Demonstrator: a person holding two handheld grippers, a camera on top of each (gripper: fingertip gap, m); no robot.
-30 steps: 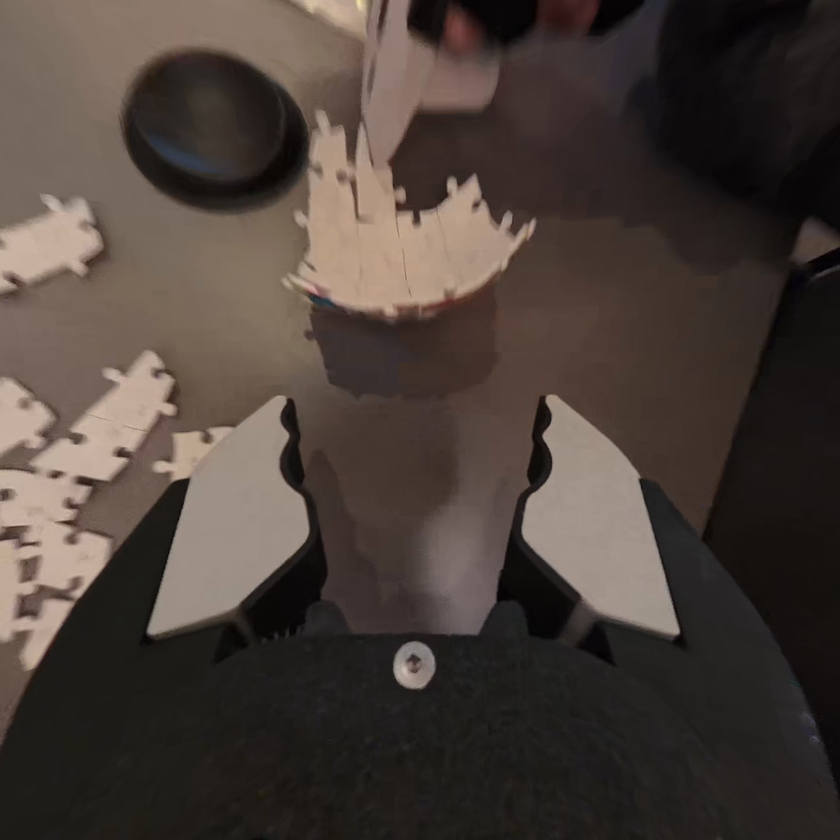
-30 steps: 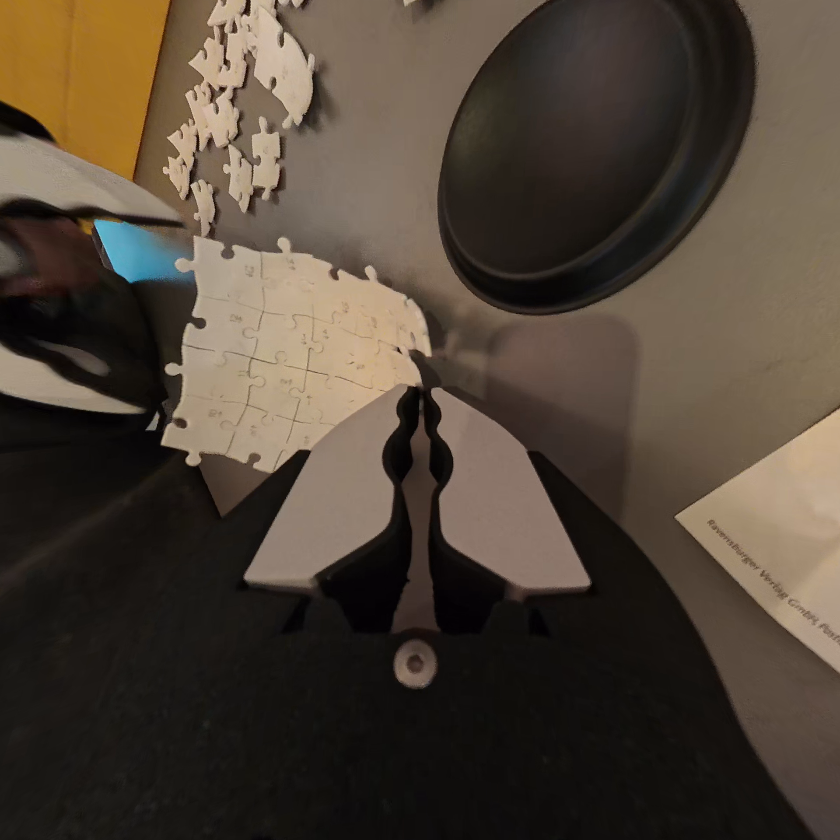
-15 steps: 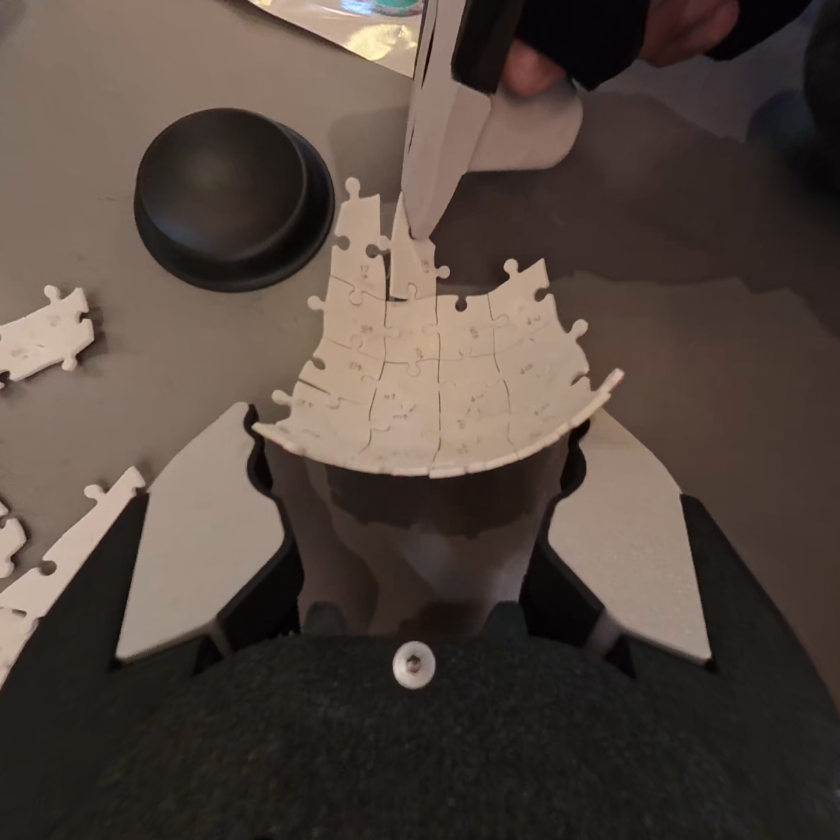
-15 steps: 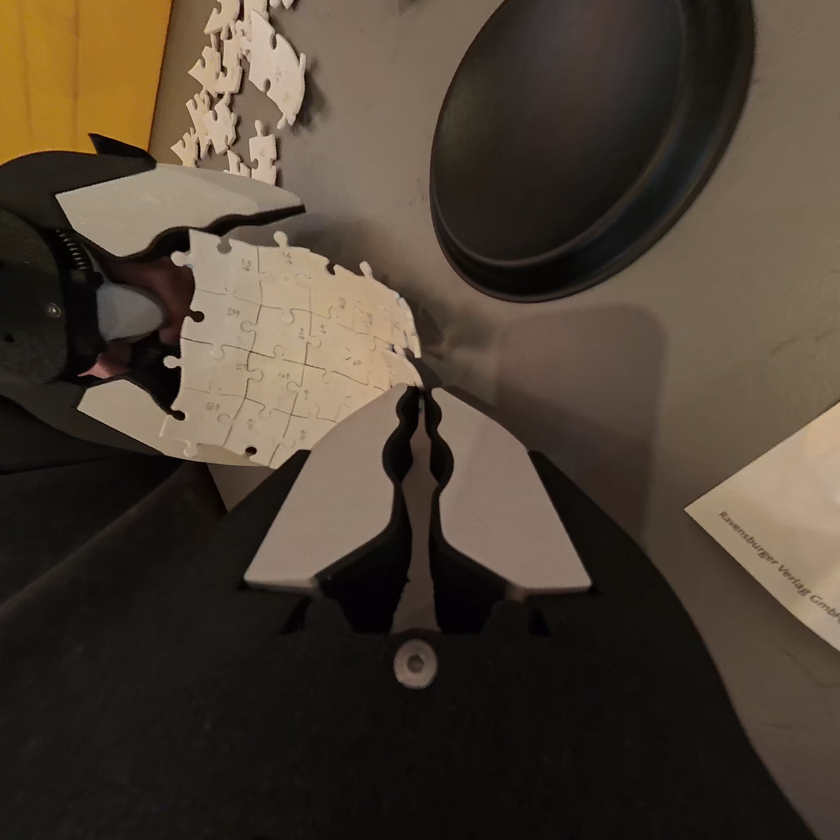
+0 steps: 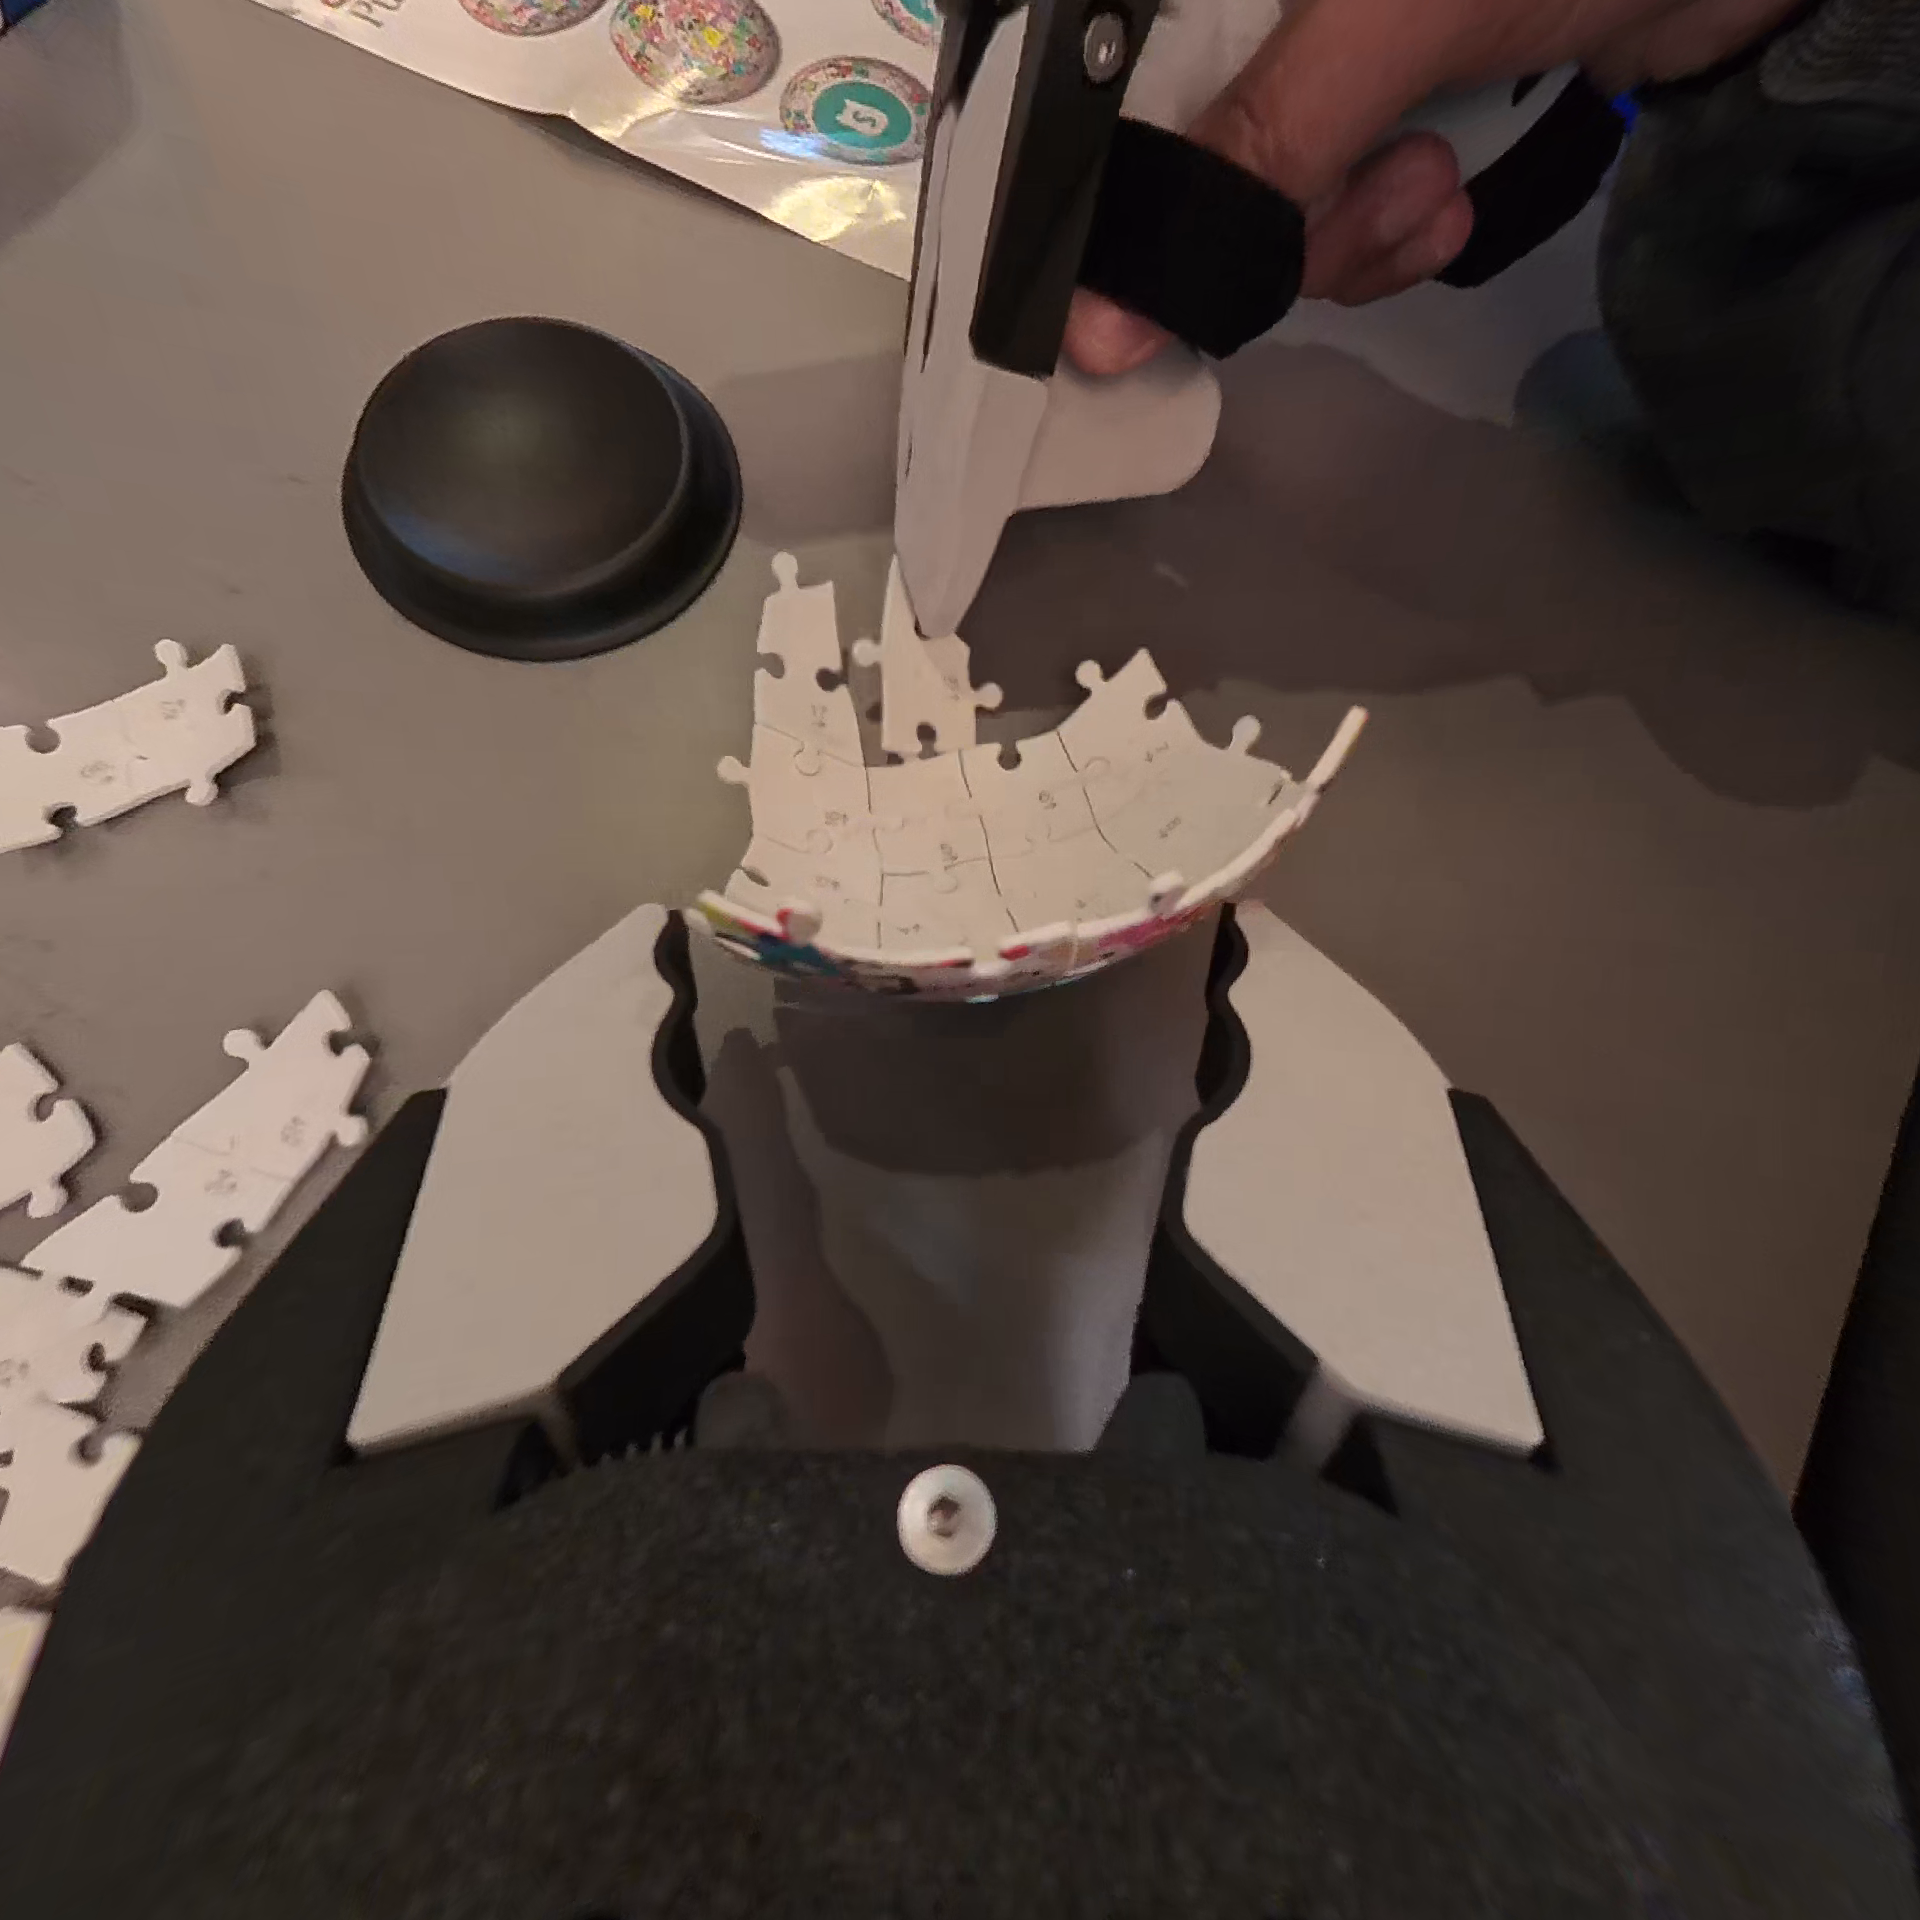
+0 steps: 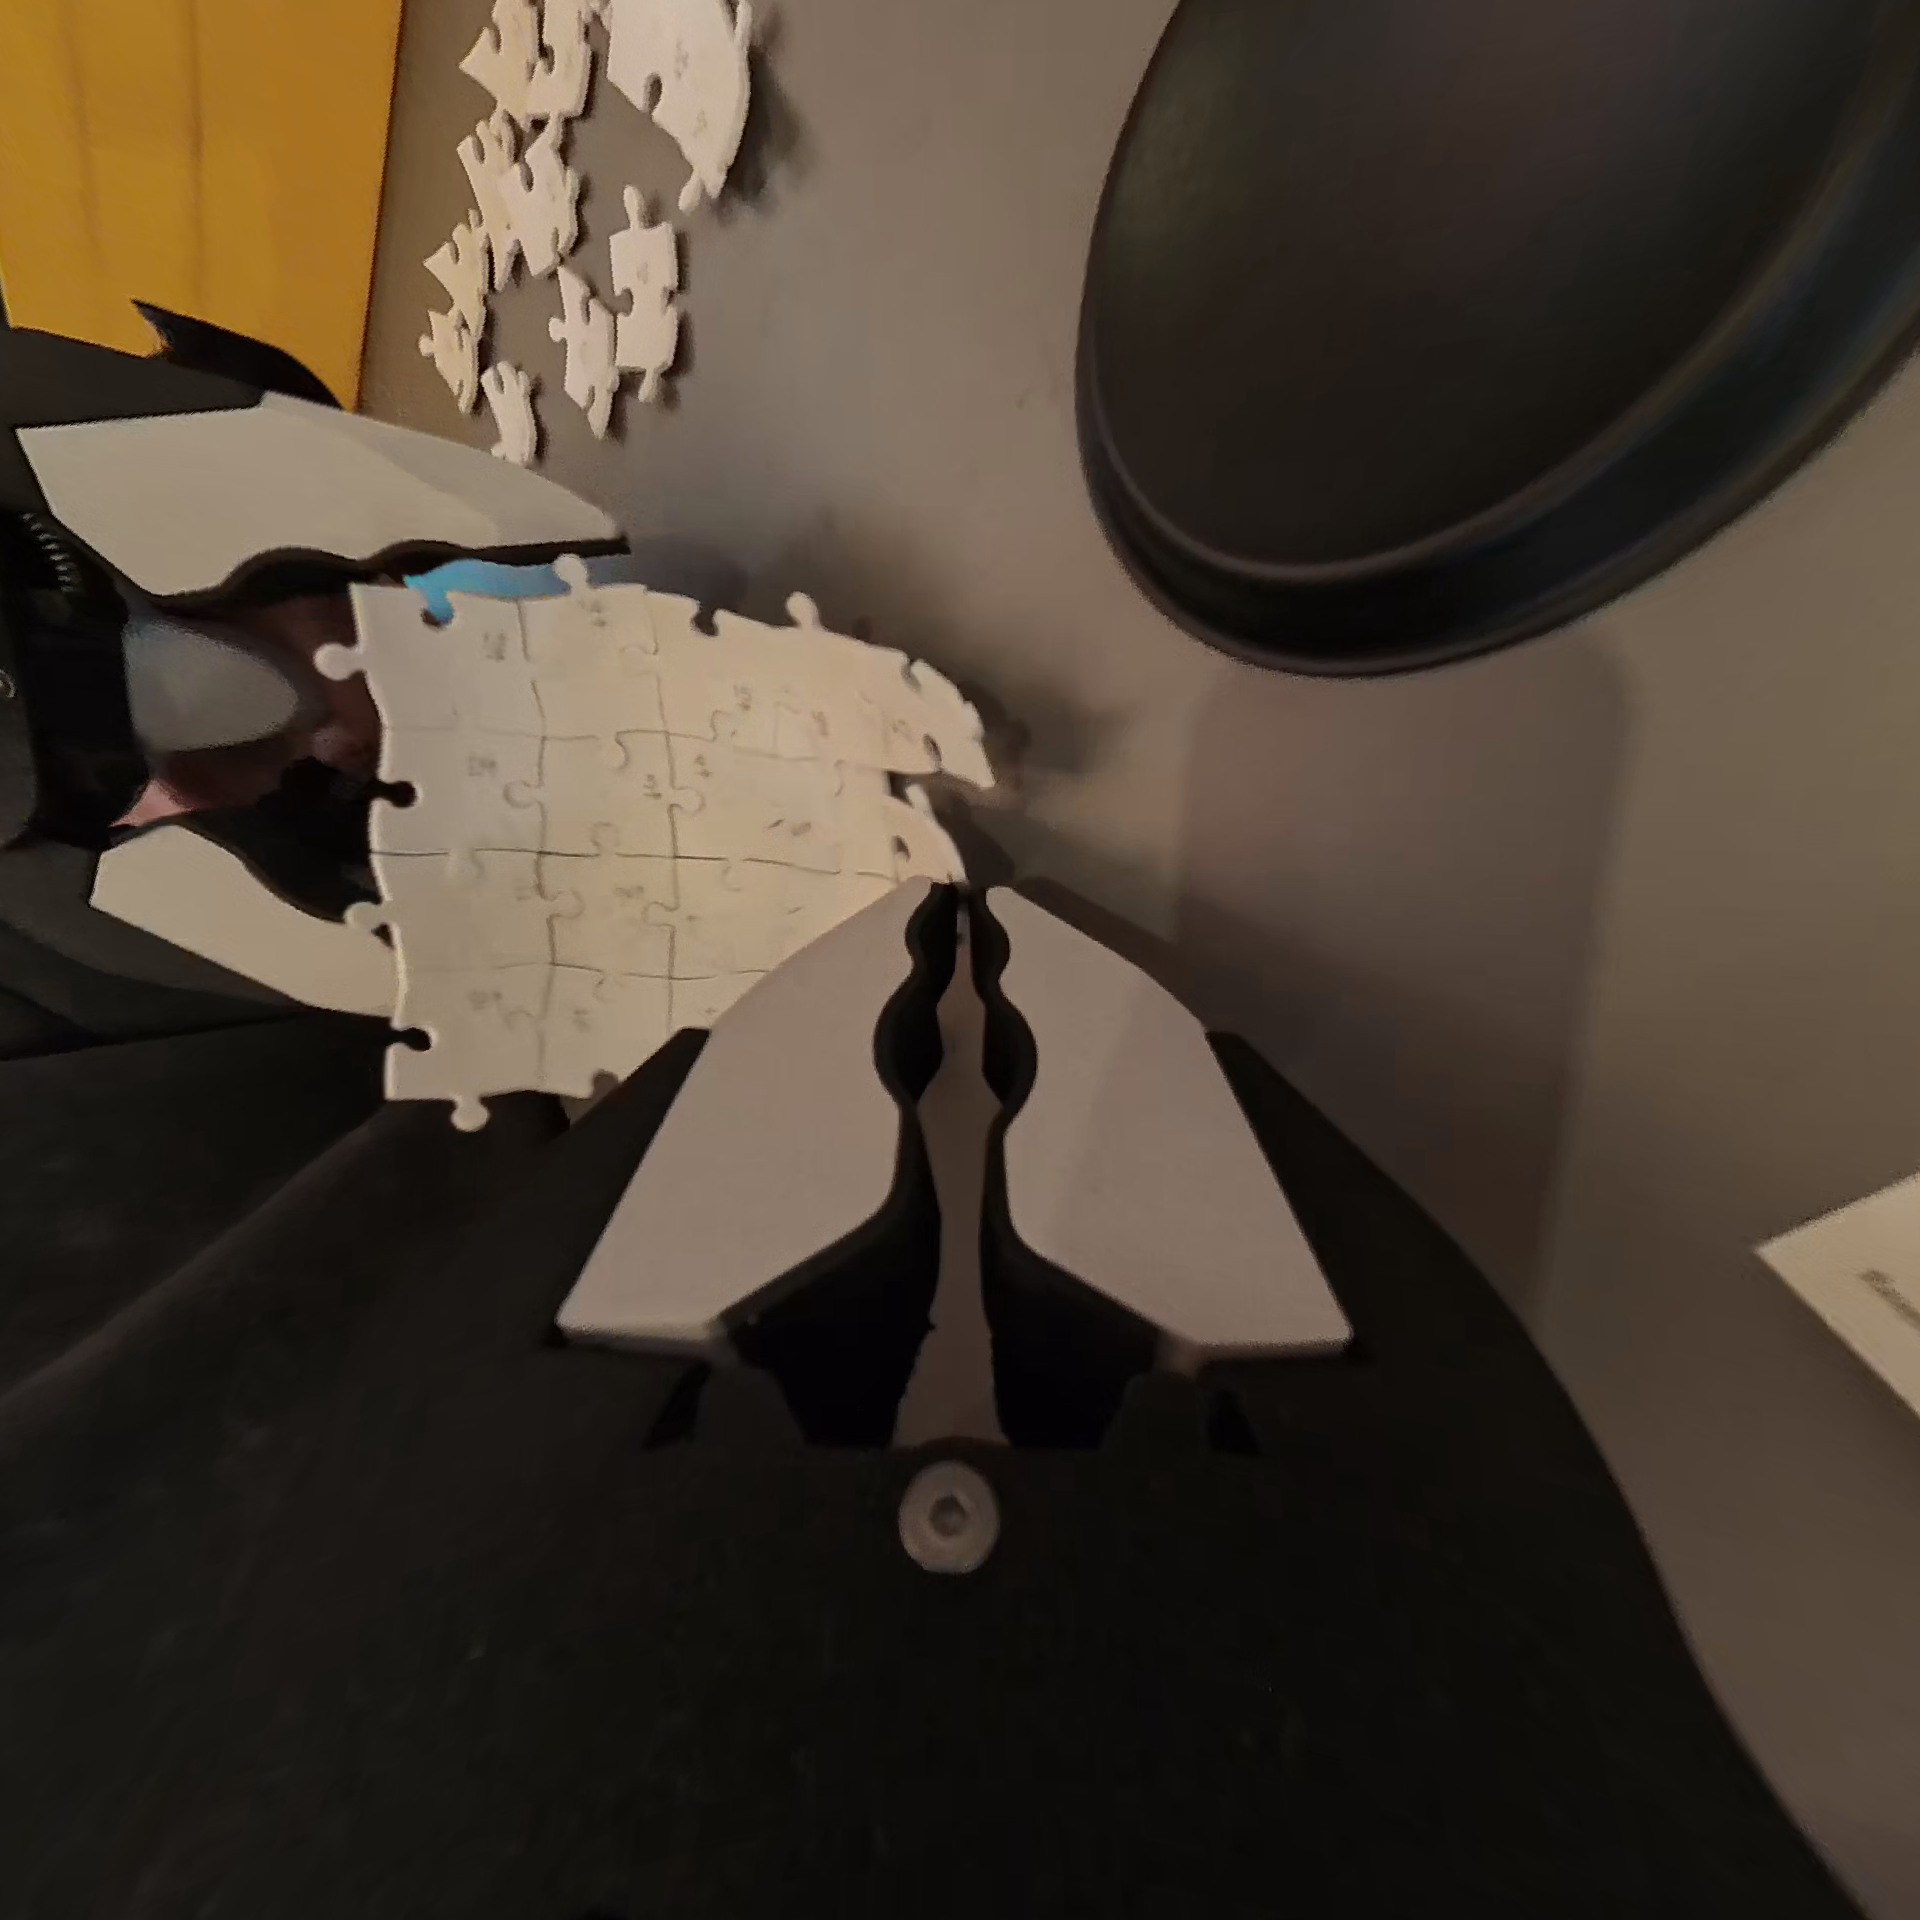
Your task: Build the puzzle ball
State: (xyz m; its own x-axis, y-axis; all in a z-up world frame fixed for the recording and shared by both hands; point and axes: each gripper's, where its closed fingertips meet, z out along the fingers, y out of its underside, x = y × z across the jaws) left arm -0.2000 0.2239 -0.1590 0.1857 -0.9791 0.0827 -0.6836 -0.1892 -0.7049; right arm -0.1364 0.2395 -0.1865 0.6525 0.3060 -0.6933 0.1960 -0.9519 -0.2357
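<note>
Left wrist view, nearest first: the left gripper has its fingers spread wide, the curved puzzle shell sitting at their tips at twelve o'clock. A second ago that shell lay well ahead of the jaws; half a second ago its near rim reached them, and now the rim sits between the tips, coloured underside showing. Whether the pads touch it I cannot tell. By my reading the left side is moving in to brace the shell so a piece can be pressed home.

Beyond the shell, the right gripper comes down from one o'clock, its fingers pressed together on a single piece standing upright at the shell's far rim, beside a taller neighbour. That piece looks seated only partly, so the joint probably wants more push.

Farther out, a black round stand rests at ten o'clock, loose strips of pieces at nine, and a printed sheet at twelve.

Right wrist view shows the shell's white inside at ten o'clock of the closed tips, touching them.
</note>
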